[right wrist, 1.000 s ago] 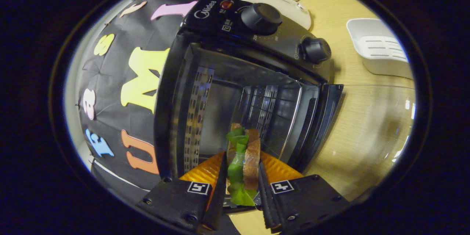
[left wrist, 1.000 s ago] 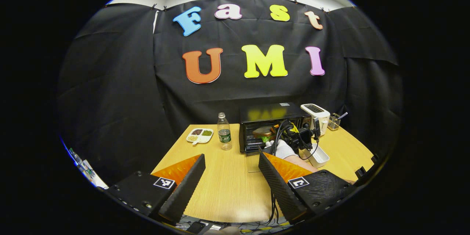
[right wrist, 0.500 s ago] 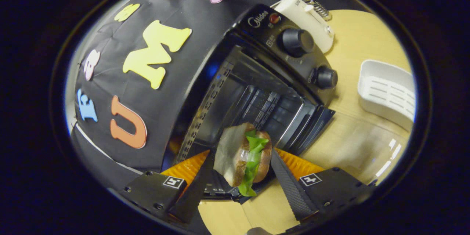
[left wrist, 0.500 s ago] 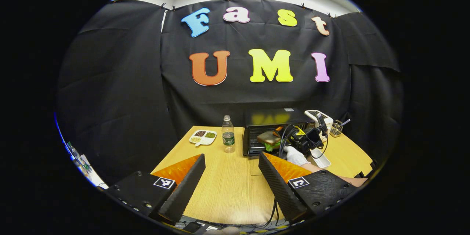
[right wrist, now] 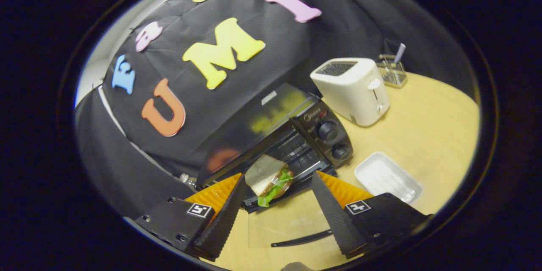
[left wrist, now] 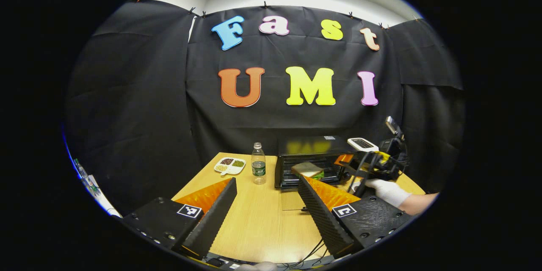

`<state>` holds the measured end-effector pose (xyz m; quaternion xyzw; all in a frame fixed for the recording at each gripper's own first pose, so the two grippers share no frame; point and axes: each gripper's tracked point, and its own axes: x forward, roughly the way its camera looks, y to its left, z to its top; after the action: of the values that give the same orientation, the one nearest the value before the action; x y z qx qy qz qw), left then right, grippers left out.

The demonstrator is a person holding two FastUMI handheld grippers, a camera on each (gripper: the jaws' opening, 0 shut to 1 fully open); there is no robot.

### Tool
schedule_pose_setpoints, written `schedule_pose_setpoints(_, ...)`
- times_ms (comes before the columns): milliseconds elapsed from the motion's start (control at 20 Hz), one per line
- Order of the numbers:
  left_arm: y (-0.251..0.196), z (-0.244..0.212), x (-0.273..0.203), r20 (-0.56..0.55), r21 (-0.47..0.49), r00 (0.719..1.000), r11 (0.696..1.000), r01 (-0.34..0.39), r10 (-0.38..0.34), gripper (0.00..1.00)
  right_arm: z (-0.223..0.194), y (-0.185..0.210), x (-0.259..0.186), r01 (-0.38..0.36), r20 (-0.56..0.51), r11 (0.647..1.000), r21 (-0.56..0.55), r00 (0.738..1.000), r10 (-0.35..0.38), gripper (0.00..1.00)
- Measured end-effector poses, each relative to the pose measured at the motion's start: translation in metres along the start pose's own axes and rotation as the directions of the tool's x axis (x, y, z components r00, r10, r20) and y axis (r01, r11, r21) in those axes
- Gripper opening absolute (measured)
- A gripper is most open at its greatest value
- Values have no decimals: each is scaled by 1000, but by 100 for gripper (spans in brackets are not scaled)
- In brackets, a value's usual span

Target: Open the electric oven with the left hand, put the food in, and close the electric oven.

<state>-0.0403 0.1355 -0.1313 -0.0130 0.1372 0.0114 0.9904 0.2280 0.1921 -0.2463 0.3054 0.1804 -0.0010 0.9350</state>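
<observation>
Both jaws spread empty, sandwich (right wrist: 267, 176) on oven (right wrist: 277, 135) rack edge

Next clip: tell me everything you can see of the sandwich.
The sandwich is a slice of pale bread over green lettuce, with a browner crust at its lower edge; a bottom slice can't be made out clearly. It lies tilted at the mouth of the black oven, whose glass door is folded down flat on the table. Nothing grips it: the right gripper is open, its fingers apart and clear of it. In the left gripper view it shows at.
</observation>
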Motion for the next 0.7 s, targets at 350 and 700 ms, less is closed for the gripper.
schedule_pose_setpoints(350,-44,-2,11,13,-4,999,999,32,-32,96,48,-31,-124,-18,41,951,-310,999,32,100)
schedule_pose_setpoints(700,-93,-44,37,-62,39,996,997,60,-57,95,80,-72,-205,-18,54,899,-437,997,46,100)
